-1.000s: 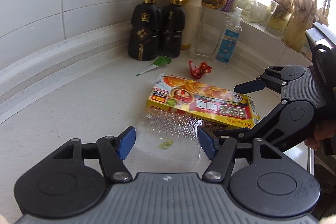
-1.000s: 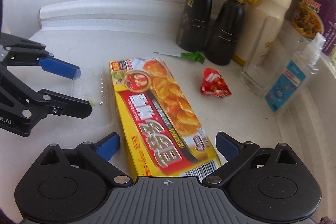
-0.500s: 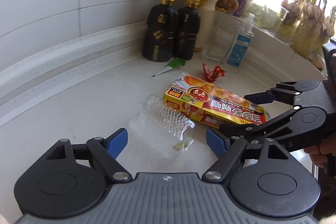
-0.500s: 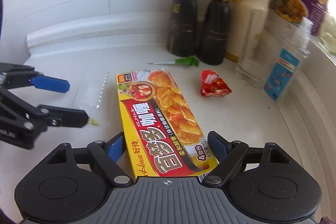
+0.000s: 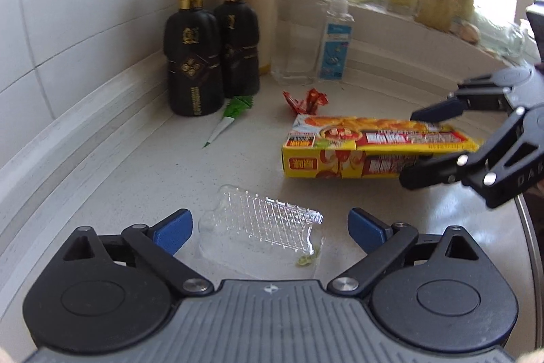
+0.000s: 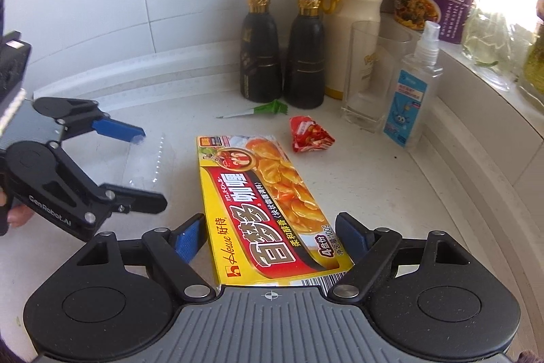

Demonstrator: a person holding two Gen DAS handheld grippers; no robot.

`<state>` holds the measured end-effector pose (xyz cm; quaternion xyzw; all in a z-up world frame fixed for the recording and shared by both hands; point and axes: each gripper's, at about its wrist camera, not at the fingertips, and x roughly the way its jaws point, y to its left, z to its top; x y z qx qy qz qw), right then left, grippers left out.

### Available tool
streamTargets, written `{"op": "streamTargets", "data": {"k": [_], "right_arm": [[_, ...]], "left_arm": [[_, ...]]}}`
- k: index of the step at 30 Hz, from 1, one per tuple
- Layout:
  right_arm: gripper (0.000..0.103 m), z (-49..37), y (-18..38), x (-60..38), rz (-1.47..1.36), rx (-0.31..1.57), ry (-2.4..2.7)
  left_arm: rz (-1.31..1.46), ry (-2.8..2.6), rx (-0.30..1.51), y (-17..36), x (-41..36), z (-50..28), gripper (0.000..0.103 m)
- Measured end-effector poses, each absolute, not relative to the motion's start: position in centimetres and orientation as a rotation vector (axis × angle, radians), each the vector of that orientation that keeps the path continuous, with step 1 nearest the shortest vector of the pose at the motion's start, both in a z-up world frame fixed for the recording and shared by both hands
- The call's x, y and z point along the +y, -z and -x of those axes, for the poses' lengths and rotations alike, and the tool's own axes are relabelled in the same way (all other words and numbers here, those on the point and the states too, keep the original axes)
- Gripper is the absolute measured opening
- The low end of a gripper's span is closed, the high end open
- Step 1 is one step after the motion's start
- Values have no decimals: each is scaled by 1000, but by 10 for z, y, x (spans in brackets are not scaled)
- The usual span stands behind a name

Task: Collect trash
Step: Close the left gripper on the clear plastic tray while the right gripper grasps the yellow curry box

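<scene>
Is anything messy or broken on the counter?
Yes. A crumpled red wrapper, a torn green packet and a crushed clear plastic tray with green crumbs lie loose on the counter beside the yellow curry box.

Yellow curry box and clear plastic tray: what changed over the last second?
The right gripper closed its pads onto the long sides of the yellow curry box and tilted it up on edge. The left gripper, jaws opening, widened around the clear plastic tray, pads not touching it. Unchanged: red crumpled wrapper, green-tipped paper pick, two black bottles.
</scene>
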<state>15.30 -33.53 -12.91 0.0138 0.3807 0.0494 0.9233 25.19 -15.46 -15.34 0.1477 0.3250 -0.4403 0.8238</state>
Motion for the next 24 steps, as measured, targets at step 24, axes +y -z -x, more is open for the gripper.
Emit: {"op": "streamTargets", "data": {"k": [24], "right_arm": [[75, -138, 100, -314, -23, 725, -85]], "left_arm": [[-324, 895, 657, 140, -134, -232, 66]]}}
